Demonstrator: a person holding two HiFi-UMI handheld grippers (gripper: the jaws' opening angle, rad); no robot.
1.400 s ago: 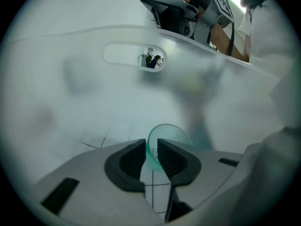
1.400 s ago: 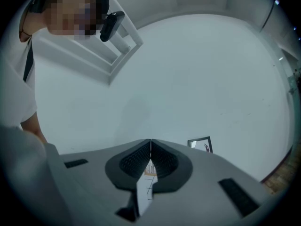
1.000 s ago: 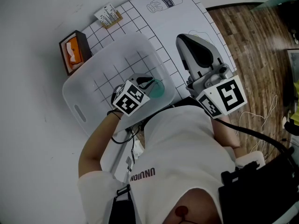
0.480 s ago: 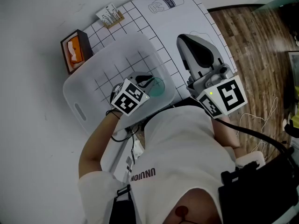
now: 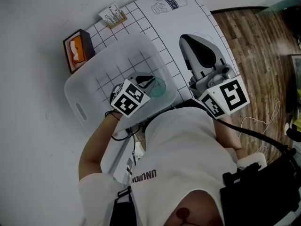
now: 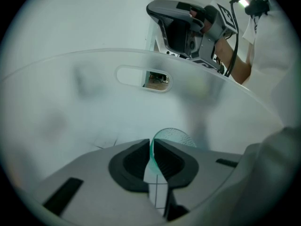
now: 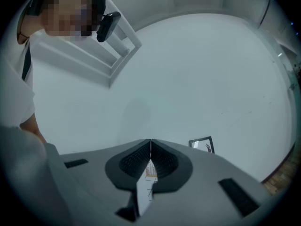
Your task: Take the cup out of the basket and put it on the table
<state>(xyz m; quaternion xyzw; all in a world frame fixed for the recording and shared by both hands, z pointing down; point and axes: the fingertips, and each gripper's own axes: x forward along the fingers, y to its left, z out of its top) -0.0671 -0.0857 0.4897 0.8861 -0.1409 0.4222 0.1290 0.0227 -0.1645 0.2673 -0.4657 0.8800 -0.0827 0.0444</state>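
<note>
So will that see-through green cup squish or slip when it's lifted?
Probably light: the cup looks thin and see-through. It may flex a bit, since the left gripper pinches only one side of its rim. It could also tilt or slip, held by that thin edge.

L gripper (image 5: 151, 84) (image 6: 153, 147) clamped on cup (image 6: 177, 136) rim; R gripper (image 5: 186, 40) (image 7: 150, 142) closed, empty.
L forearm (image 5: 96, 142) bare, stretched fwd from torso, wrist angled down, marker cube (image 5: 128, 98) facing up; jaws nearly tog, thin green rim pinched betw pads. R forearm (image 5: 230, 134) tucked close to body at person's right; R gripper pointing fwd, away from torso, jaws pressed tog w/ nothing betw.
</note>
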